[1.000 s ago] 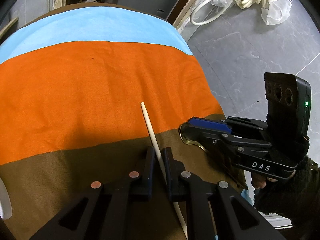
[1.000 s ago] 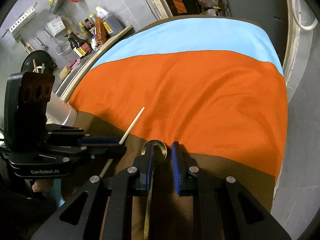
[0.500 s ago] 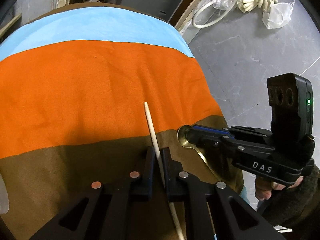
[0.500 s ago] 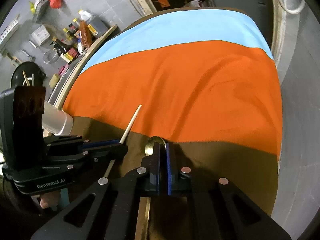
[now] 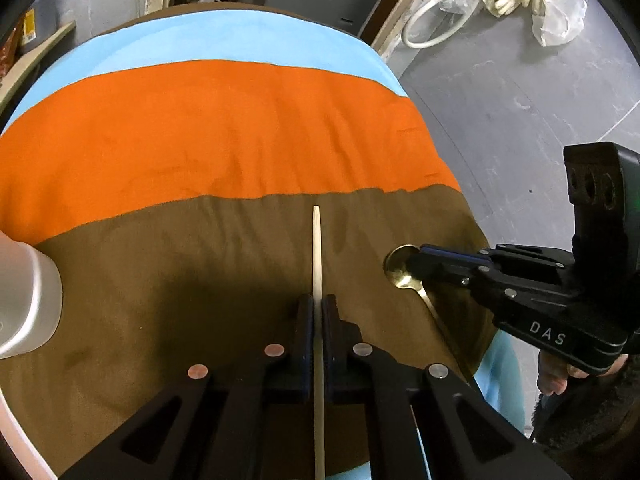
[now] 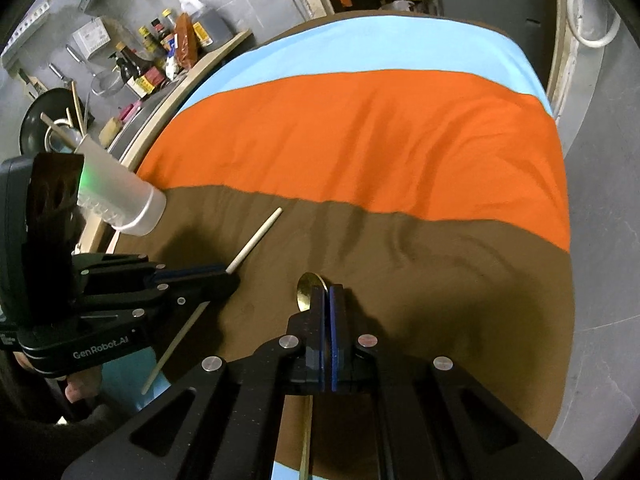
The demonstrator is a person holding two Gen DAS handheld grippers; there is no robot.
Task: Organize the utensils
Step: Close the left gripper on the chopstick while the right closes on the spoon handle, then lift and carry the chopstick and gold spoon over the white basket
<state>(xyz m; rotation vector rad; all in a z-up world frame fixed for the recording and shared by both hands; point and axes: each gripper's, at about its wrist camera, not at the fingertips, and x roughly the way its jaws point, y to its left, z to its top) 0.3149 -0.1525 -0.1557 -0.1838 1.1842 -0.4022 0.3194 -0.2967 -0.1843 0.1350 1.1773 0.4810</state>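
My left wrist view rides low behind the left hand-held gripper [image 5: 316, 312], facing forward over the striped cloth [image 5: 224, 128] on the bench, close to the brown band. The right hand-held gripper [image 5: 416, 258] enters it from the right side. My right wrist view sits behind its own fingers, facing the same way from slightly further right; the left hand-held gripper shows at its left edge. Both views share the cloth's three bands, the chopstick [image 6: 256, 238], the gold spoon [image 6: 308, 288] and the white cup [image 6: 116, 196].
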